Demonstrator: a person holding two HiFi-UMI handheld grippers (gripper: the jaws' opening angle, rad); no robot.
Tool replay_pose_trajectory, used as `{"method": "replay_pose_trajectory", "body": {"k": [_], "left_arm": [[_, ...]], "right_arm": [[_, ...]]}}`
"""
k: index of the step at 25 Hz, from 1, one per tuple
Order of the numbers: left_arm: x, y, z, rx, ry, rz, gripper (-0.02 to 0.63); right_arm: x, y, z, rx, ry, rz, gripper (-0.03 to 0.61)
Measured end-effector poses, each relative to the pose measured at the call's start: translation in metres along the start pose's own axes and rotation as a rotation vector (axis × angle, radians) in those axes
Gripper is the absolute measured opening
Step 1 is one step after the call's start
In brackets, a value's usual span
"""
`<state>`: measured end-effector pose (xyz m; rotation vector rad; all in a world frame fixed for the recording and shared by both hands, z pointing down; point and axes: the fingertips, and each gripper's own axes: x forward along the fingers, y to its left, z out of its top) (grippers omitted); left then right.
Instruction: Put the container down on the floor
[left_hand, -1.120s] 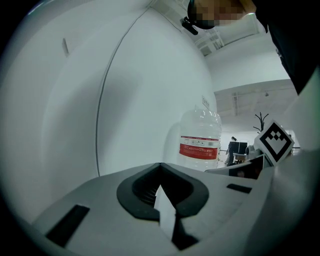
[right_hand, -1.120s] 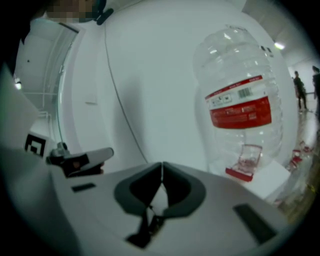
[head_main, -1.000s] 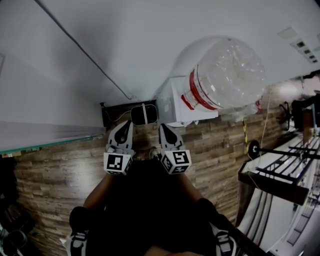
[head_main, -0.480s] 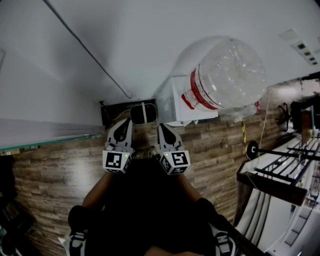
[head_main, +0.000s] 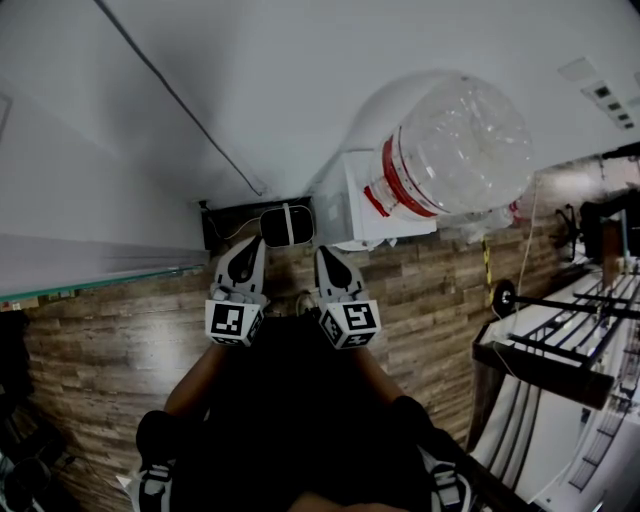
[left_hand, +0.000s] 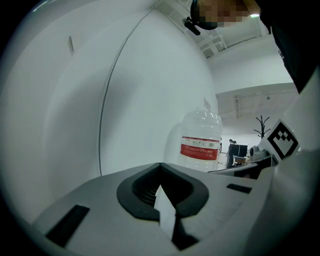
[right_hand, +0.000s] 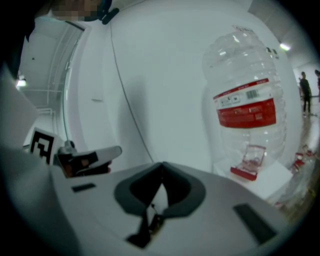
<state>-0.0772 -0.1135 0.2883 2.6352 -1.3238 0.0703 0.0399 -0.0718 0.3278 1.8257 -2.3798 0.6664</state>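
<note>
A big clear water bottle with a red label stands on a white box against the wall; it also shows as the bottle and the bottle. My left gripper and right gripper are held side by side above the wood floor, pointing at the wall. A dark rounded thing with a pale band lies just beyond their tips; whether they touch it I cannot tell. The left gripper and the right gripper both have their jaws together, with nothing between them.
The white wall is close ahead, with a thin cable running down to a black box at its foot. A dark metal rack and a small wheel stand to the right. My shoes are at the bottom.
</note>
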Motion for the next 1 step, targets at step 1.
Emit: {"method": "replay_pose_trajectory", "body": {"k": [1], "left_arm": [[-0.0004, 0.0001, -0.0014, 0.001, -0.002, -0.004, 0.028]], "right_arm": [[-0.0001, 0.0006, -0.0005, 0.002, 0.0, 0.0, 0.033]]}}
